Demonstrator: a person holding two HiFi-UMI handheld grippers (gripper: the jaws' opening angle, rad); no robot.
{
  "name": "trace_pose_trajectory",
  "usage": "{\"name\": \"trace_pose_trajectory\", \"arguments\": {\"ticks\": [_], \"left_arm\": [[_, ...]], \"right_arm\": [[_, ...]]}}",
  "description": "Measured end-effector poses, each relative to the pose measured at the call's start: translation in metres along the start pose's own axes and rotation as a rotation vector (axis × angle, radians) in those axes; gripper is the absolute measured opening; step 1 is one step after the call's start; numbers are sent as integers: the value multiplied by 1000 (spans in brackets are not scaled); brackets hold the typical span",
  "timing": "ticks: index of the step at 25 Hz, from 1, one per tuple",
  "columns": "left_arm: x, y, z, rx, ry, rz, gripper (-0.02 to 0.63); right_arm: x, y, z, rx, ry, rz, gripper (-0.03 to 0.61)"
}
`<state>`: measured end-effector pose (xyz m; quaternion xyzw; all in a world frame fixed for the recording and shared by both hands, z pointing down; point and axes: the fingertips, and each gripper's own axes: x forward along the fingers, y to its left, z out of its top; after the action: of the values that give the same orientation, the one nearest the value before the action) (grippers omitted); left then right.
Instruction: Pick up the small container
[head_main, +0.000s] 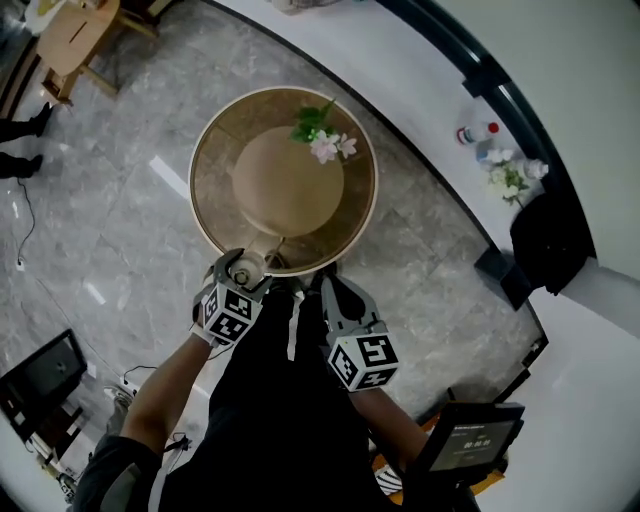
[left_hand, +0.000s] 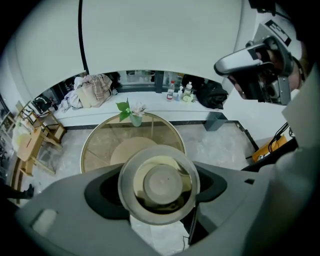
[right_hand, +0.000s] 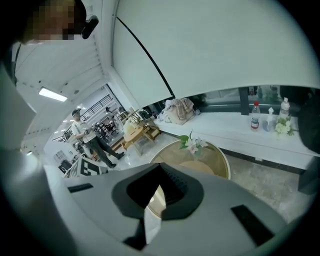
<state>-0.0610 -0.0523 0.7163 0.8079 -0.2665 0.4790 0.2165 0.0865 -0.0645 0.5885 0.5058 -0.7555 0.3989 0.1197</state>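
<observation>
Two claws sat close before me: my left claw (head_main: 242, 272) was clamped on the small container (left_hand: 158, 183) at the round glass tabletop's (head_main: 212, 140) near rim, and my right claw (head_main: 332, 292) was empty, jaws nearly together. Flowers (head_main: 325, 140) stood beyond.

Glass table (head_main: 215, 150) open mid-top; flower vase (head_main: 324, 146) blocks far rim, left gripper (head_main: 243, 272) with small container (head_main: 248, 265) near rim

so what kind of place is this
Probably a lobby or lounge in a big building: polished marble-look floor, a round glass table with a flower vase, a long white ledge holding bottles.
</observation>
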Motion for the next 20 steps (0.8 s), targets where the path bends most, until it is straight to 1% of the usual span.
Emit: {"name": "trace_pose_trajectory", "arguments": {"ticks": [5,10,16,20], "left_arm": [[-37,-8,20,16,-42,-6,339],[-75,-26,35,31,-83,-34,339],[-115,-51,41,63,-88,-54,339],[-133,-66,47,80,-96,-61,339]], "right_arm": [[-8,11,17,-19,-34,0,-5],[-21,31,27,-55,-48,12,-5],[-38,50,42,-78,-88,30,-5],[-46,51,47,-76,-104,33,-5]]}}
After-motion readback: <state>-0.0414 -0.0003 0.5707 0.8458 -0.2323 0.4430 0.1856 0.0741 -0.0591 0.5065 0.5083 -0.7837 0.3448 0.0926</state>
